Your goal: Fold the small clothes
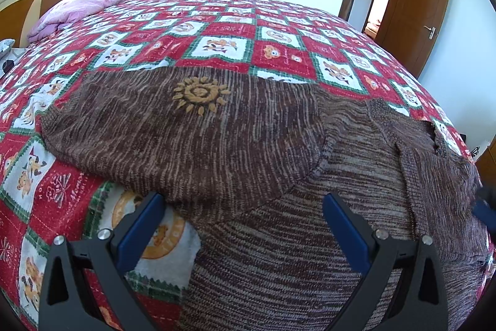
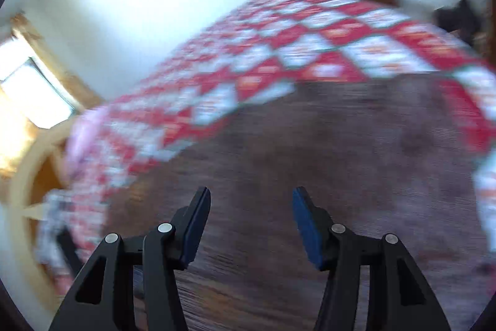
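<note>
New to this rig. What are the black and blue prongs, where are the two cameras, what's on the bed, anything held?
There is no robot arm: a person holds a two-finger claw in each hand, and each claw carries a fisheye camera looking forward along its fingers. The black prongs with blue pads are those fingers. The sharp picture is from the left claw, the blurred one from the right claw. Both look down at a brown knit sweater with an orange sun motif, lying partly folded on a red and white patchwork bedspread. A pink pillow lies at the headboard. Both claws are open and hold nothing.
</note>
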{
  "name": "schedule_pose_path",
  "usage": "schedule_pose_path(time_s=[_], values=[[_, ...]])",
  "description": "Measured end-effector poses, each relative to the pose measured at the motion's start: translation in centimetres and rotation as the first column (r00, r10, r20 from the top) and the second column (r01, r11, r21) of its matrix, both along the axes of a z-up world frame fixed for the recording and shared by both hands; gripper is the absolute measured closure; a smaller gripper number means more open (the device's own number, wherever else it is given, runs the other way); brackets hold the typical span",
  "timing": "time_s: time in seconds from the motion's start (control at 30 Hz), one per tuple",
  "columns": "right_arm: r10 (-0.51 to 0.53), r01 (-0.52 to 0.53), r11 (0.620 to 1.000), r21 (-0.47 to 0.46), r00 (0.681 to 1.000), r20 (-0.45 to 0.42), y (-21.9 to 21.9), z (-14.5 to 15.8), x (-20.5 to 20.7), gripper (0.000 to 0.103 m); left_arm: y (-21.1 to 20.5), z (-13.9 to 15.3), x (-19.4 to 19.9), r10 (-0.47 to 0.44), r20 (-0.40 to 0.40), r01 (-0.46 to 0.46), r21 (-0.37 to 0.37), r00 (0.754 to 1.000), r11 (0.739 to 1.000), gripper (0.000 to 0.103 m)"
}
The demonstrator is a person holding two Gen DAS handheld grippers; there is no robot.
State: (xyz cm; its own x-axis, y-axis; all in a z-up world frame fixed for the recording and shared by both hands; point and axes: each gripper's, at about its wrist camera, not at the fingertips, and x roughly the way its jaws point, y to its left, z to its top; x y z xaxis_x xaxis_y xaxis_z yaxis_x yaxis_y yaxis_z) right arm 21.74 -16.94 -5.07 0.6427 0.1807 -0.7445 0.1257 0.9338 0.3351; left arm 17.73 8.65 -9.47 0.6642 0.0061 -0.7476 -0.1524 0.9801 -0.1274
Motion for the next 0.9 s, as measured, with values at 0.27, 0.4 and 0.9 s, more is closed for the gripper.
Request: schedule_pose_path(time_s=[0.27,0.4,0.9], values=[[-0.090,0.078,0.964,-0.252,0.995,-0.035,-2.8,-2.9,-3.2,0.043,-0.1,-0.2,0.2,-0.001,-0.016,0.001,0.017,1.000,1.000,0.000],[-0.080,0.072,0.940,-0.334,0.997,-0.011,-1.4,-3.0,-3.1,0.037,0.2,-0.2,0.0,-0.008,-0.020,0.008,0.004,1.000,1.000,0.000],[-0.115,0.120,0.991,-0.066,0.990,0.078,-4.0,-2.3,-4.5,0.037,19.8,4.4,-1.2,0.442,0.062,-0.423,-0.198,0.895,0.884,0.006]])
